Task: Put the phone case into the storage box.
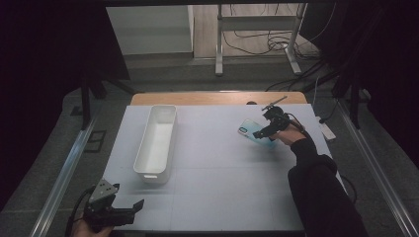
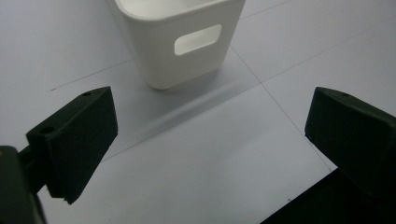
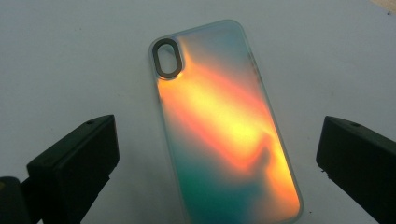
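Observation:
An iridescent phone case (image 3: 224,126) lies flat on the white table, glowing orange and teal, with its oval camera hole at the far end. In the high view the phone case (image 1: 249,129) sits at the right rear of the table. My right gripper (image 3: 219,172) hovers over it, open, jaws wide on either side and not touching it; in the high view this right gripper (image 1: 267,129) is at the case's near end. My left gripper (image 2: 210,140) is open over bare table in front of the white bin (image 2: 182,42), and the left gripper (image 1: 129,208) sits at the front left corner.
The long white bin (image 1: 157,142) stands left of centre, lengthwise front to back, with a handle slot (image 2: 197,39) in its near end. The table's wooden far edge (image 1: 217,98) shows behind the white mat. Table legs and cables lie on the floor beyond.

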A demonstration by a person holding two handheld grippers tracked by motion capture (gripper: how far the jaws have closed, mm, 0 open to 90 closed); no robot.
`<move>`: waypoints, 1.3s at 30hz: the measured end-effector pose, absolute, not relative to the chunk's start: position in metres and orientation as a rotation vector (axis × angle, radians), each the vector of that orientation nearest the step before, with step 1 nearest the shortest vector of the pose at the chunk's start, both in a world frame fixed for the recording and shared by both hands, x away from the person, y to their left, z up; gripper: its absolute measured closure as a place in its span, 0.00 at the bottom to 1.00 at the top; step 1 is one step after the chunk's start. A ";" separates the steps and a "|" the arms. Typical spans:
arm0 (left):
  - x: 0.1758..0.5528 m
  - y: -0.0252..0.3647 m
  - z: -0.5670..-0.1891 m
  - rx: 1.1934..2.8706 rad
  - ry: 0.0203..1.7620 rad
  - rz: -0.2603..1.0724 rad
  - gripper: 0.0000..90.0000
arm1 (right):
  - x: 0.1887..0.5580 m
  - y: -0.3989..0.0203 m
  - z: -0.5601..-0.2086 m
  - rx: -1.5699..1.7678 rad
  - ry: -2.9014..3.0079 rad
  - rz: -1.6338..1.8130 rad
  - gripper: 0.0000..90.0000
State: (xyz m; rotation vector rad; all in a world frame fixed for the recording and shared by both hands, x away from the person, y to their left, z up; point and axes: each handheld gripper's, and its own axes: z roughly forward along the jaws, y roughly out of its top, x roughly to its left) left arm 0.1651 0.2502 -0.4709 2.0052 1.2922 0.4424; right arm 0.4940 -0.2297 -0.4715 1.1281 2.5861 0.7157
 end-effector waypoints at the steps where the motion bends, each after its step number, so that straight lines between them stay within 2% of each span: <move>1: 0.165 0.250 -0.471 2.005 1.292 0.442 0.03 | 0.494 -0.229 -0.473 1.134 2.582 0.711 0.00; 22: 0.165 0.250 -0.471 2.003 1.297 0.442 0.04 | 0.499 -0.236 -0.505 1.101 2.651 0.613 0.00; 39: 0.165 0.250 -0.471 2.004 1.296 0.442 0.04 | 0.499 -0.235 -0.511 1.107 2.674 0.558 0.00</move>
